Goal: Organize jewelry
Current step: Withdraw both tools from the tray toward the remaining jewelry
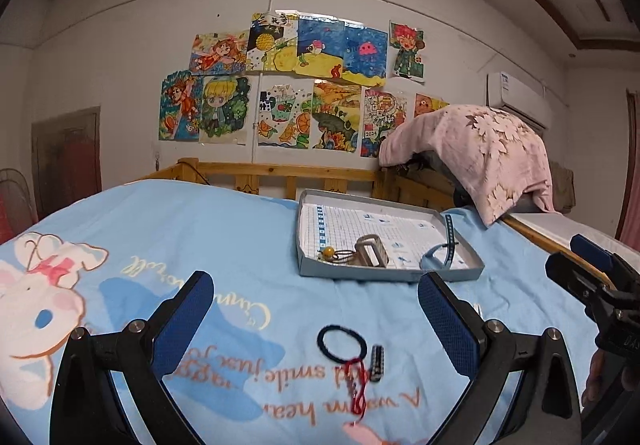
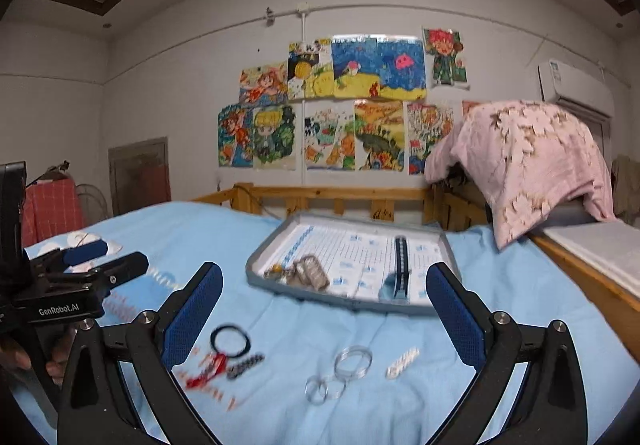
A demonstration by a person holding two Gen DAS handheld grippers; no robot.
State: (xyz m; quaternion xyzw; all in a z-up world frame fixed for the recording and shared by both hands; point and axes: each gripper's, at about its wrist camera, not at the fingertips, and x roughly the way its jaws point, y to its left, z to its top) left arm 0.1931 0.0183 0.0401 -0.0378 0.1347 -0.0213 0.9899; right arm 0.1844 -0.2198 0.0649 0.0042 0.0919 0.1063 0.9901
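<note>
Blue bedsheet takes up most of the view, with the grey tray on it. Both grippers, left and right, hover in front of the tray, jaws wide apart, empty. Black hair tie and clear rings, blurry, lie loose in front of the tray.

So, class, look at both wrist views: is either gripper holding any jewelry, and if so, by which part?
Nothing is held. The left gripper and right gripper both stand open and empty above the bedsheet.
</note>
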